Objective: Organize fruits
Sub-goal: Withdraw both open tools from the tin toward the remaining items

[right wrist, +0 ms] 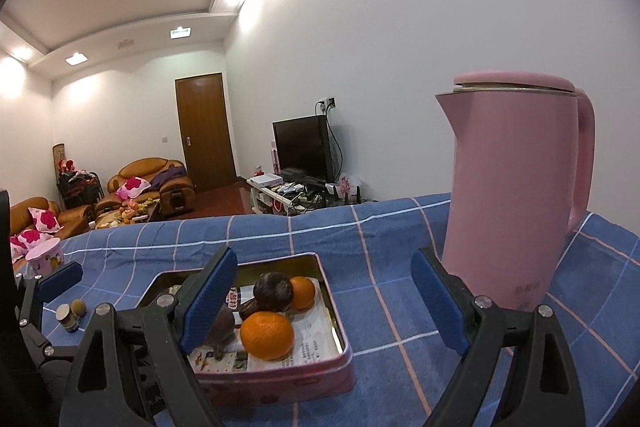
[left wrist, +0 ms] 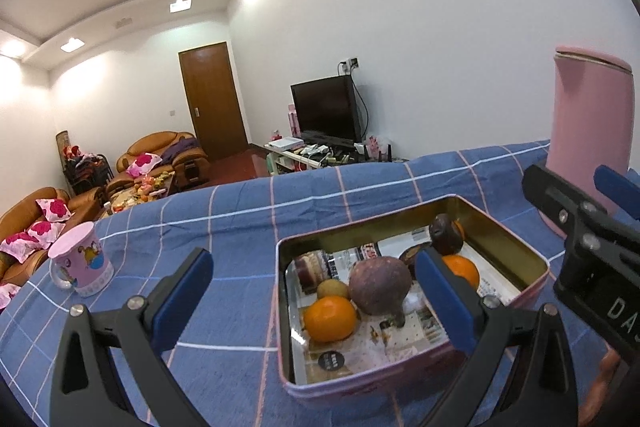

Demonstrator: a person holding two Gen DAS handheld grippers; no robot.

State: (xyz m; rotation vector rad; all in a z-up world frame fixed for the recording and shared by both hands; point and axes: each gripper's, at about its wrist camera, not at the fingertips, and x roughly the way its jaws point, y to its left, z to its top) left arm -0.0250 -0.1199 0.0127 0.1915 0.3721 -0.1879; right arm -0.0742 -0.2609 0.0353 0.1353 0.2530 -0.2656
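Both grippers are held spread and empty: the left gripper [left wrist: 314, 291] before the tin [left wrist: 536, 259], the right gripper [right wrist: 324, 291] over its right edge. The fruits [left wrist: 330, 319] are gathered inside the tin. One small fruit [right wrist: 79, 307] lies outside beside a jar [right wrist: 67, 317]; probably it is fetched next. The kettle [right wrist: 516, 187] limits room rightward; the far surface [right wrist: 260, 239] is open.

two oranges [left wrist: 329, 319], one tin [left wrist: 400, 383], one kettle [right wrist: 512, 195], one mug [left wrist: 82, 263]
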